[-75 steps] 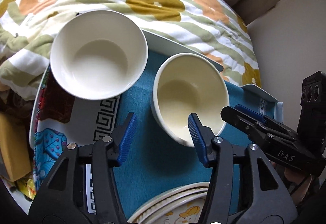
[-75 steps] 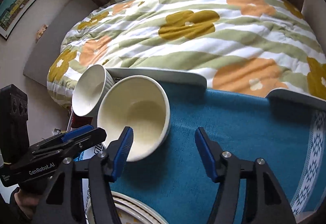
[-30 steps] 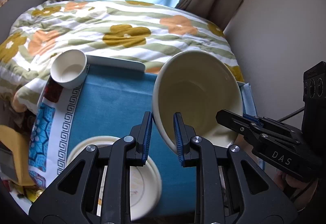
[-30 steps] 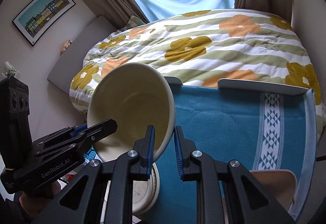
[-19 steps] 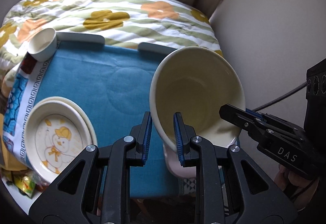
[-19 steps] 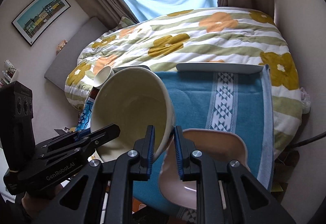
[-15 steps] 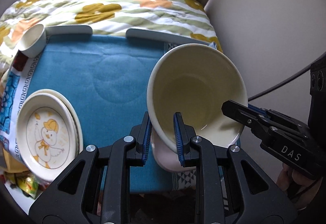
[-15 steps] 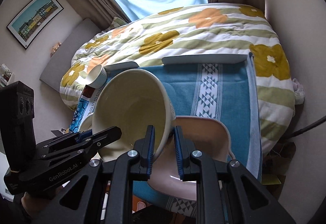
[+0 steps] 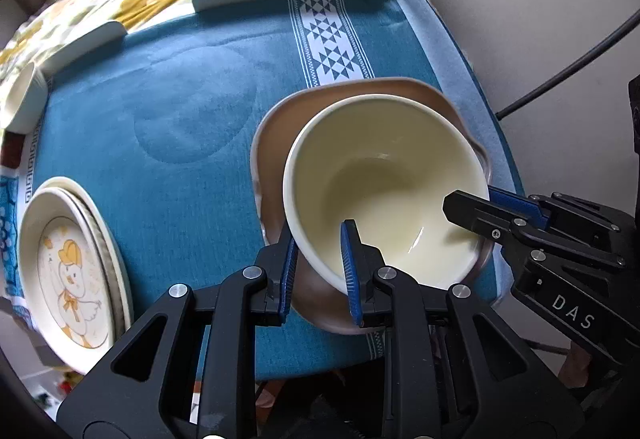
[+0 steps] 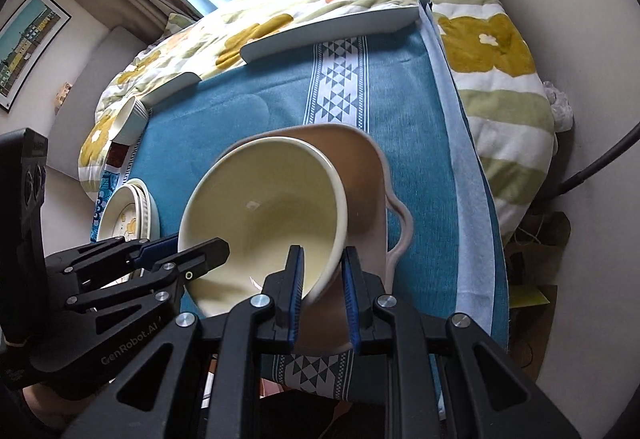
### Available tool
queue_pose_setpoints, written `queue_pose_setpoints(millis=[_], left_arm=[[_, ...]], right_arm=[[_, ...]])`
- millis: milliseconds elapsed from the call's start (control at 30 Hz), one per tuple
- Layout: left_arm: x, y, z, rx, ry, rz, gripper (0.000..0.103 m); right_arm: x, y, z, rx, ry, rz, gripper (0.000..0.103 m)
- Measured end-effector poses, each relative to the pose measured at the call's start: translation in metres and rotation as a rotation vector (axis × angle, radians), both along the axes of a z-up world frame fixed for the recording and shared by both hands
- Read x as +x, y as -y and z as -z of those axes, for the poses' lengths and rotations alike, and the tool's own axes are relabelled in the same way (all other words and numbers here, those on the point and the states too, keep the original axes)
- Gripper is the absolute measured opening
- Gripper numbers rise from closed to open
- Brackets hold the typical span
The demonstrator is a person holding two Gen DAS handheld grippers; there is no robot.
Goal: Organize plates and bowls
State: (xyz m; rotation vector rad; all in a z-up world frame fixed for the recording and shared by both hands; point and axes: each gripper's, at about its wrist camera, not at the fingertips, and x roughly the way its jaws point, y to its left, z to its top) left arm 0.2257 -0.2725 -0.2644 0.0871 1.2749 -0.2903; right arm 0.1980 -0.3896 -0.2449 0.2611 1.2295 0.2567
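The cream glazed ceramic bowl (image 9: 384,183) has come down from mid-air into the wide pinkish-brown bowl (image 9: 272,159) on the teal-clothed counter (image 9: 160,111). Left gripper (image 9: 320,263) and right gripper (image 10: 322,293) each pinch its rim between blue-padded fingers. A duck-print plate stack (image 9: 68,271) and small white bowl (image 10: 128,119) sit well apart; "DAS" and "GenRobot.AI" are legible on the grippers.

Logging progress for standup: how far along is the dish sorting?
Done: plates are stacked at the cloth's left. In hand: both grippers, left and right, clamp the cream bowl, tilted inside the pinkish bowl. Left: release it, then the small white bowl.
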Motion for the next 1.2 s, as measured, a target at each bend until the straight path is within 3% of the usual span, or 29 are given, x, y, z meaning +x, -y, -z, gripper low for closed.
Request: queue_pose_setpoints(millis=[767,1200], left_arm=[[0.005,0.008,0.015,0.086,0.013,0.079,0.019],[-0.001,0.002,-0.015,0.078,0.074,0.069,0.019]], right_arm=[[0.002,-0.001,0.008,-0.011,-0.021,0.01,0.017],[-0.006,0.007,-0.022,-0.027,0.069,0.003,0.017]])
